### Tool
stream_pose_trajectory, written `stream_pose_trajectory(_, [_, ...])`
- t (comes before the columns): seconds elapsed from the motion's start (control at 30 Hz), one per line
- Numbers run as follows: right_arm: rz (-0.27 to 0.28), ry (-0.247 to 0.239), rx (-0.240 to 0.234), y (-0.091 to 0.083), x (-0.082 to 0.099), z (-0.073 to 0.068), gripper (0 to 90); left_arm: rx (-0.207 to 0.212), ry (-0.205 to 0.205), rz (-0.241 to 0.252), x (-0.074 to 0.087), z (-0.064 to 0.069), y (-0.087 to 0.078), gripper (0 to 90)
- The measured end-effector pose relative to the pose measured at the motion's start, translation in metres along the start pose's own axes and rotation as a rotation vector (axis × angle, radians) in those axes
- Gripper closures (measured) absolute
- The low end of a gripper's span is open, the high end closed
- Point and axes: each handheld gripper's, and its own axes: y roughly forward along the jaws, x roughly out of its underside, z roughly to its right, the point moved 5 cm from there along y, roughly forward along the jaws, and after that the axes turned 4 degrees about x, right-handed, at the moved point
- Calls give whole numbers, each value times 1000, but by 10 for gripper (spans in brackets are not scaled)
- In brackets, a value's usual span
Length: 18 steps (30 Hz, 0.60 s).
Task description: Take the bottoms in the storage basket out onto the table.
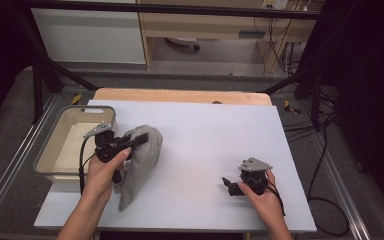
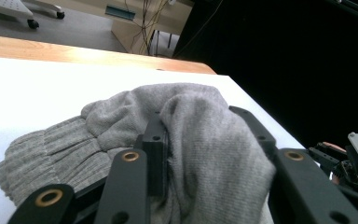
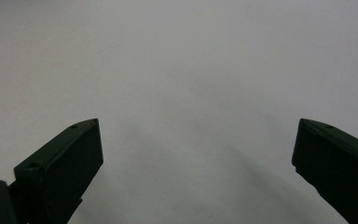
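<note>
Beanie, grey knit, is pinched in the left gripper: jaws closed on a bunched fold of its fabric, wool bulging up between and over them in the left gripper view. From the high view the beanie lies on the counter at its left side, crown end raised at the jaws, the rest trailing toward the person, right beside the bin. Right gripper sits low on the counter's near right, well apart from the beanie, jaws wide open, nothing between them, bare white surface ahead in its own view. Step looks like grasp made, lift or carry about to start; likely goal is the bin, though that is a guess. Next move calls for raising the beanie clear so the trailing end doesn't drag, then swinging left over the bin's rim before letting go. Hard to tell: how much fabric the jaws really hold, whether the lower end is pinned under the left hand, and what the bin's near corner holds, hidden behind hand and gripper.
</note>
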Motion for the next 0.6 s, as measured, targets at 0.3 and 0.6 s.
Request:
stream_pose_trajectory(0.3, [14, 5, 3, -1, -3, 1, 25, -8, 11, 1, -9, 0, 2, 615])
stream_pose_trajectory(0.6, [19, 10, 7, -1, -4, 4, 26, -30, -15, -9, -13, 2, 25, 618])
